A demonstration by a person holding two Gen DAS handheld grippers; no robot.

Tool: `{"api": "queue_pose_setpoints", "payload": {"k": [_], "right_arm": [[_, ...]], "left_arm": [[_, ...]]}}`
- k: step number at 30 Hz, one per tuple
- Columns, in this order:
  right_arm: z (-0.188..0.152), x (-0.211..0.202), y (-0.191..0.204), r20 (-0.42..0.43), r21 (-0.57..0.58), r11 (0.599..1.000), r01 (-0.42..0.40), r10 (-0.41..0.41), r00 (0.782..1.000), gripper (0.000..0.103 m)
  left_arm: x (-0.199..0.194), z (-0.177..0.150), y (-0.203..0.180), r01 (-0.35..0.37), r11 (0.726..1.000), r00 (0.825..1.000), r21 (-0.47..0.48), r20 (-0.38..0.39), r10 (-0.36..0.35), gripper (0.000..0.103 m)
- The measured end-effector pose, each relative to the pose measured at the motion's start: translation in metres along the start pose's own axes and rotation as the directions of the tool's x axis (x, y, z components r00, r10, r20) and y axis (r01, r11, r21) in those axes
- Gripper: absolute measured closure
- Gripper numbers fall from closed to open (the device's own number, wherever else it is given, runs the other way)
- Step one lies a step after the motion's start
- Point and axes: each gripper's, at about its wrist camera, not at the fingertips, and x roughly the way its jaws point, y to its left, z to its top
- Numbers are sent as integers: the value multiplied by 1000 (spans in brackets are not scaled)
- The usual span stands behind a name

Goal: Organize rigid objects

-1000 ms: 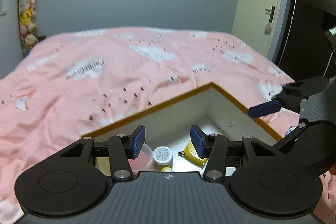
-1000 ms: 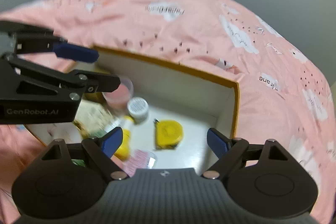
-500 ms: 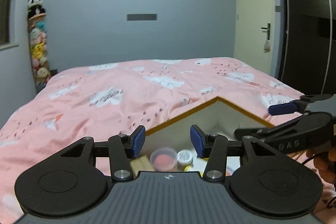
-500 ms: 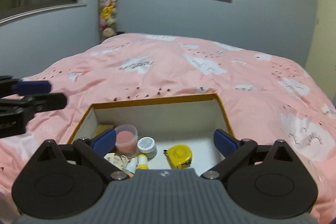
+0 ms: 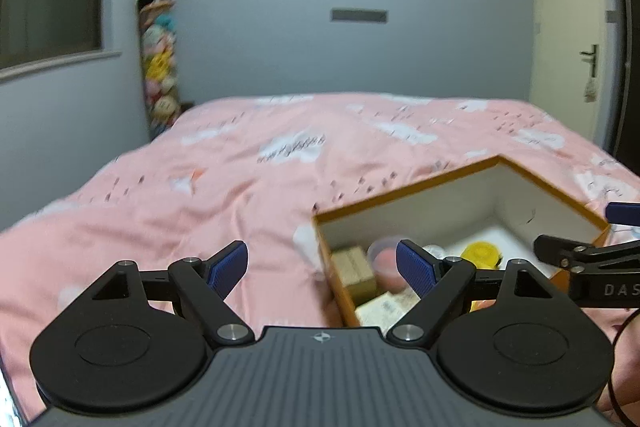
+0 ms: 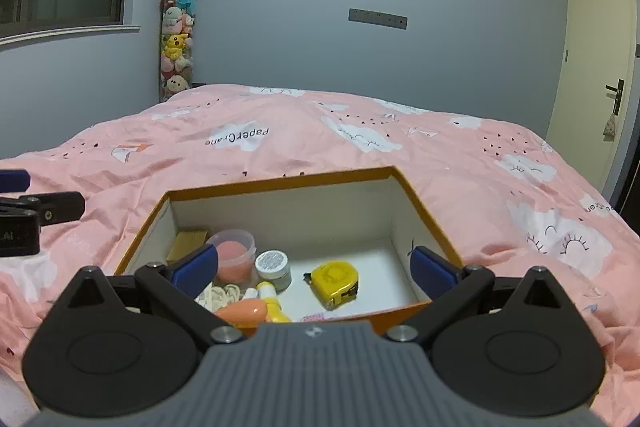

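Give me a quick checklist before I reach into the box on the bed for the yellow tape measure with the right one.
1. Right hand-held gripper open, nothing between the jaws: ok; they have just been opening.
2. Left hand-held gripper open, nothing held: ok; it too has just been opening.
3. Tape measure in view, nothing on top of it: ok.
4. Room beside it for a finger: ok, bare floor on its right; the jar stands apart on its left.
5. Box uncovered: ok.
6. Left gripper out of the path: ok, off over the bedcover.
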Motion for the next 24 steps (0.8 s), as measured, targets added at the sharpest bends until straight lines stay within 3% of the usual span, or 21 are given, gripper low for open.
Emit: {"api": "queue_pose_setpoints", "payload": {"k": [8, 24], "right_arm": [[-13, 13, 5, -50, 1, 1000, -15, 15, 999, 3], [-23, 26, 15, -101, -33, 998, -54, 51, 994, 3]], "left_arm": [[21, -21, -10, 30, 998, 988, 52, -152, -22, 4], [25, -29, -2, 25, 1000, 977, -7, -211, -26, 4]]}}
